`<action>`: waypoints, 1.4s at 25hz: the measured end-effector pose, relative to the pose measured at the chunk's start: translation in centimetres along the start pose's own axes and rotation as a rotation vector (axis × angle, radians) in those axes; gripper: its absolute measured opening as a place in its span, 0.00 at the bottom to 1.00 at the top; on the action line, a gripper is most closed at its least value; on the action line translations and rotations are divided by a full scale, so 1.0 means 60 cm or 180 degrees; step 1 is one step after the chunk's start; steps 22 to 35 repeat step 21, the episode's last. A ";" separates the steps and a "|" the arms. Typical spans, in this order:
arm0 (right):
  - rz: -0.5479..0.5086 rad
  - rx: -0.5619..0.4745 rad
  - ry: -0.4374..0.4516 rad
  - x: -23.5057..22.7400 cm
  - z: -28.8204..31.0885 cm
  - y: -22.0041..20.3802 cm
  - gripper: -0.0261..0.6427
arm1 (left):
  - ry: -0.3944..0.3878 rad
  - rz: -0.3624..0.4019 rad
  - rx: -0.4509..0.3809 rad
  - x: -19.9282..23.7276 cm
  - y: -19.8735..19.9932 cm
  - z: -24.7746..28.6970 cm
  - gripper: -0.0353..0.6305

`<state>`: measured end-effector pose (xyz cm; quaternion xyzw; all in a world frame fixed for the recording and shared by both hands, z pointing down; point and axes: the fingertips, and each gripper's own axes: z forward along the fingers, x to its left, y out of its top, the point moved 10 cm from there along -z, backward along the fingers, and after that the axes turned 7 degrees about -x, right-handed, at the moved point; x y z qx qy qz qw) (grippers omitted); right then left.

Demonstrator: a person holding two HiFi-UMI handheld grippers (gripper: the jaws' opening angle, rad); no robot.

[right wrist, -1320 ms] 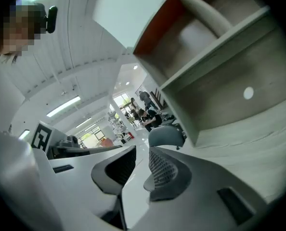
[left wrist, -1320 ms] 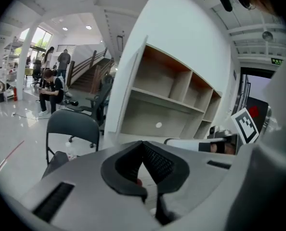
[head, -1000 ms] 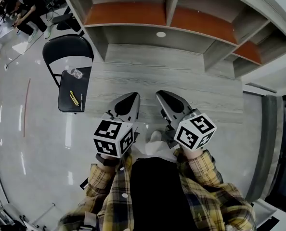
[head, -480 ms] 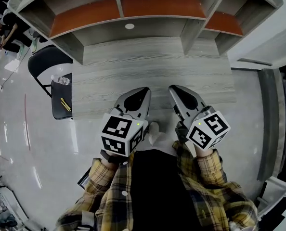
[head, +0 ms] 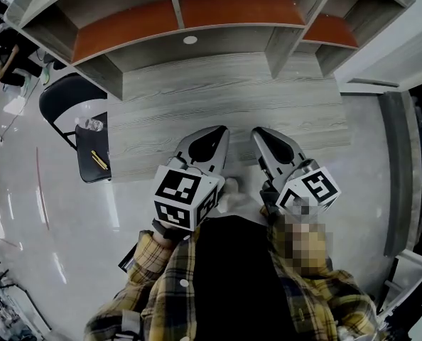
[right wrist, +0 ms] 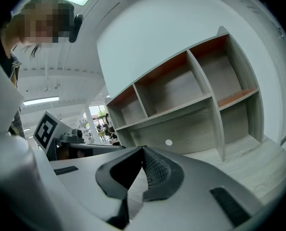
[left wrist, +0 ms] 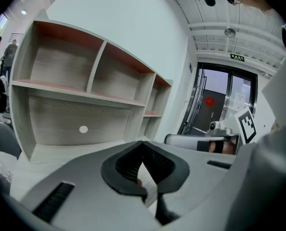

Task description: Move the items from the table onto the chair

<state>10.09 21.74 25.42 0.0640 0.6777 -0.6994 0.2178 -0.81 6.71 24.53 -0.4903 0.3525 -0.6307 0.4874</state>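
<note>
A grey wood-grain table (head: pixel 232 91) fills the middle of my head view. A shelf (head: pixel 175 20) with orange-backed compartments stands along its far edge, and glossy pale floor (head: pixel 55 212) spreads out to the left.

A black chair (head: pixel 63 98) stands just beside the table's left edge, its back turned away from the table. On its seat I see a clear bottle (head: pixel 92 125) near the backrest. Nearer to me lies a yellow stick (head: pixel 99 160), too small for me to name; it may be a pen. The two lie apart from each other.

I hold both claws low over the table's near edge, close to my body, side by side and pointing toward the shelf. The left claw (head: pixel 218 132) has its pads pressed together in its own view, with nothing between them. The right claw (head: pixel 261 133) is likewise closed tight on nothing. Both are well apart from the chair and the things on it.
</note>
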 end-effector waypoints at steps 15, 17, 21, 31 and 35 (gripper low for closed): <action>0.0075 0.0010 0.0048 -0.006 -0.005 0.004 0.06 | -0.0068 0.0015 0.0007 -0.014 0.002 0.007 0.06; 0.0079 -0.0001 0.0055 -0.006 -0.006 0.005 0.06 | -0.0073 0.0018 0.0004 -0.015 0.002 0.007 0.06; 0.0065 0.0016 0.0055 -0.003 -0.003 0.008 0.06 | -0.0086 0.0031 0.0003 -0.013 0.005 0.008 0.06; 0.0065 0.0016 0.0055 -0.003 -0.003 0.008 0.06 | -0.0086 0.0031 0.0003 -0.013 0.005 0.008 0.06; 0.0065 0.0016 0.0055 -0.003 -0.003 0.008 0.06 | -0.0086 0.0031 0.0003 -0.013 0.005 0.008 0.06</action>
